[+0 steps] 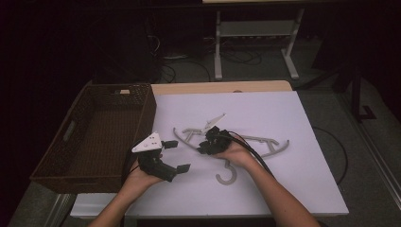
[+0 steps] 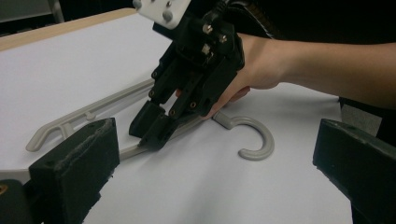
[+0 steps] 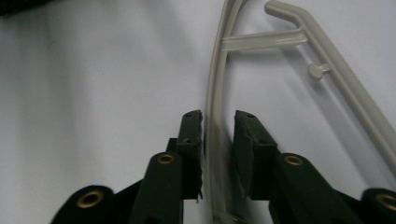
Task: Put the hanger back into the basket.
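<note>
Lying flat: one hanger, one basket, two tongs.

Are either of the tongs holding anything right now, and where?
The right tongs straddle the hanger's curved bar with a gap, not gripping yet. The left tongs are open and hold nothing.

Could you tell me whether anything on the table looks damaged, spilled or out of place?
Nothing stands out: the grey hanger lies flat and whole on the white sheet, and the wicker basket sits upright at the table's left edge.
</note>
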`<state>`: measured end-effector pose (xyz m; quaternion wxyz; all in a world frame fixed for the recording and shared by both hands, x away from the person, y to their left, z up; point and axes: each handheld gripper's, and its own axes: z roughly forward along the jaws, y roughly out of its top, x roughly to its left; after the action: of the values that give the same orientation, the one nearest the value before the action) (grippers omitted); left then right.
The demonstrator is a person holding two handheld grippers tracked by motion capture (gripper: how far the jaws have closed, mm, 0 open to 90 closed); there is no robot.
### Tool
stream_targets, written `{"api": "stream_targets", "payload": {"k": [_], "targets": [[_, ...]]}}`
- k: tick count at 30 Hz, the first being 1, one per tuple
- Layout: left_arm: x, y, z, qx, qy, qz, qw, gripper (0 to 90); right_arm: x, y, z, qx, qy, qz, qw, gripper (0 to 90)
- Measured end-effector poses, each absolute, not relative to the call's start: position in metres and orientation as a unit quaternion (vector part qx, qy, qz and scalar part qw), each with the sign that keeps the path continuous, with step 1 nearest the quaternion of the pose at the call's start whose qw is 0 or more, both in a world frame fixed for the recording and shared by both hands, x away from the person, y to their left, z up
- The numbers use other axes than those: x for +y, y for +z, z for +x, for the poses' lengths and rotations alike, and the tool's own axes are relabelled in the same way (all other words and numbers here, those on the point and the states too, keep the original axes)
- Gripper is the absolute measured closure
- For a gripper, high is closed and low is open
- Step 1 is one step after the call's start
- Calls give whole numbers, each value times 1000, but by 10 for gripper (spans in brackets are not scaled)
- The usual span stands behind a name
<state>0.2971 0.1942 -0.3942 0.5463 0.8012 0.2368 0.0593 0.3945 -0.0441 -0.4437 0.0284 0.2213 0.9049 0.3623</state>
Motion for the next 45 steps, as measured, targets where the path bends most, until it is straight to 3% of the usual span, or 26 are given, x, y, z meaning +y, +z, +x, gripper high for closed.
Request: {"api": "stream_targets", "payload": {"k": [1, 5, 16, 22, 28, 29, 35, 42, 45], "targets": [[194, -394, 297, 237, 60, 801, 547, 1, -43, -445, 394, 907, 358, 219, 26, 789], [194, -394, 297, 237, 59, 800, 548, 1, -41, -445, 391, 909, 356, 215, 27, 808], [196, -393, 297, 239, 62, 799, 548, 1, -33, -443, 357, 926, 348, 144, 10, 810], [196, -392, 297, 240, 63, 798, 550, 1, -30, -440, 325, 932, 350, 84, -34, 810], [196, -392, 296, 241, 63, 797, 551, 1, -27, -441, 311, 935, 349, 61, -35, 791], [196, -392, 296, 241, 63, 796, 551, 1, -30, -437, 312, 930, 360, 69, -30, 709], [199, -392, 298, 244, 62, 796, 550, 1, -57, -417, 311, 907, 402, 124, 5, 462], [196, -393, 297, 235, 61, 804, 542, 1, -100, -397, 307, 872, 451, 190, 33, 286], [192, -396, 298, 230, 56, 812, 534, 1, -118, -392, 304, 859, 465, 207, 51, 254]]}}
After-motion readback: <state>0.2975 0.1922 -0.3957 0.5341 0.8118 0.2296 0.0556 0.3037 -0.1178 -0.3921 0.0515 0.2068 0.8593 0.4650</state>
